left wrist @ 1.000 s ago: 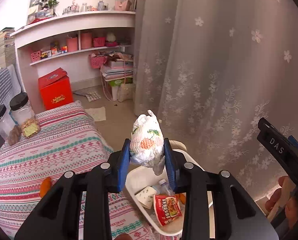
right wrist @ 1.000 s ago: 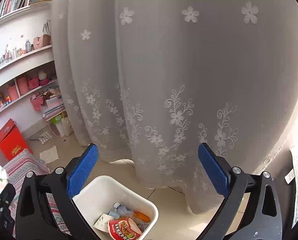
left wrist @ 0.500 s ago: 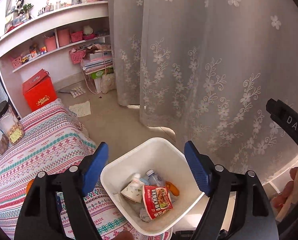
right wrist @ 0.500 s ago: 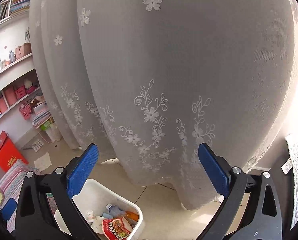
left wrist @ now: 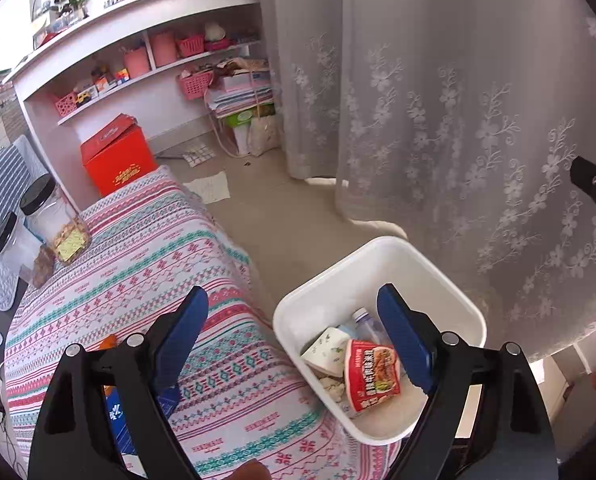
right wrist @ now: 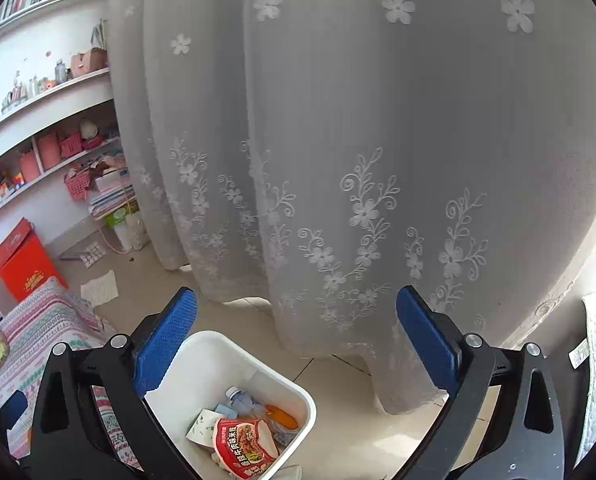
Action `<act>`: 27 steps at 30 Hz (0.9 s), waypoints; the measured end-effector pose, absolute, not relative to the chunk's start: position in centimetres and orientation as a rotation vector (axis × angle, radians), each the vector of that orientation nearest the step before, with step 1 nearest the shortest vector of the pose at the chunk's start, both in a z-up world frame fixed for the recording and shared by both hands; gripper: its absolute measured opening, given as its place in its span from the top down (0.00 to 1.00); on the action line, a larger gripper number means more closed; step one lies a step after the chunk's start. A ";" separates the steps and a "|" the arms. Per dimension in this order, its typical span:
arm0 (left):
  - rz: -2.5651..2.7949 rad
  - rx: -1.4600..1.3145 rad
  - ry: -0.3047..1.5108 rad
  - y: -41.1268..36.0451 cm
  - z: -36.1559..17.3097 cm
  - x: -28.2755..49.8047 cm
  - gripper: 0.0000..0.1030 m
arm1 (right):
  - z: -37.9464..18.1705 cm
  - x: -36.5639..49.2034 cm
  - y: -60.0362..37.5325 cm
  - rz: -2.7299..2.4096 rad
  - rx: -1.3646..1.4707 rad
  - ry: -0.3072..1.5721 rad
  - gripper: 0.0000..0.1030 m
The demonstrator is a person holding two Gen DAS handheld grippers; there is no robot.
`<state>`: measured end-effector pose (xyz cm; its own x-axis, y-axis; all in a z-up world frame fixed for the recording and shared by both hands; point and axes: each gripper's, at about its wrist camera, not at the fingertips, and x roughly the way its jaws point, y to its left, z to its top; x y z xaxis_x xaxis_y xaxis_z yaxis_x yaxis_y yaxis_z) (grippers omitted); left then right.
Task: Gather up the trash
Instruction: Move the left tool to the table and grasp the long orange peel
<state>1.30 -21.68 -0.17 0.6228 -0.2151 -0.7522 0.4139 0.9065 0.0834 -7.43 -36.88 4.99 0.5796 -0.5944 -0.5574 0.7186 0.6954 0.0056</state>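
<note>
Left claw (left wrist: 294,336) spread wide with nothing between the blue pads, jaws just opened while poised over the near rim of the white trash bin (left wrist: 445,280), a spot that lets anything released drop straight in. Bin parked on the floor tight against the edge of the patterned bedspread (left wrist: 158,248), close enough for rubbish gathered off the bed to travel only a short way. Already inside: a red snack packet (left wrist: 371,376), a floral-printed wad of paper (left wrist: 327,350), a clear plastic bottle (left wrist: 363,318) and, seen from the right wrist, something orange (right wrist: 282,414). Right claw (right wrist: 296,336) likewise open and empty, pointed at the lace curtain (right wrist: 357,160) above the bin, apparently kept clear of the drop. Still on the bedspread near the left claw: an orange scrap (left wrist: 108,343) and a blue-and-white packet (left wrist: 116,420), probably next. Two black-lidded jars (left wrist: 48,216) at the far end, likely not trash.
</note>
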 end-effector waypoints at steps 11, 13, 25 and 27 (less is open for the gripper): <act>-0.215 0.304 0.924 -12.9 -3.1 4.7 0.18 | 3.9 -2.8 -28.7 -0.603 0.092 0.636 0.07; -0.194 0.328 0.934 -11.6 -3.4 5.2 0.18 | 3.6 -2.0 -27.4 -0.575 0.065 0.653 0.07; -0.102 0.233 1.076 -2.4 -5.6 10.3 0.18 | 0.8 2.0 -20.7 -0.386 0.006 0.794 0.07; -0.082 0.189 1.111 -0.8 -6.2 11.3 0.18 | 0.0 2.6 -19.5 -0.341 0.012 0.836 0.07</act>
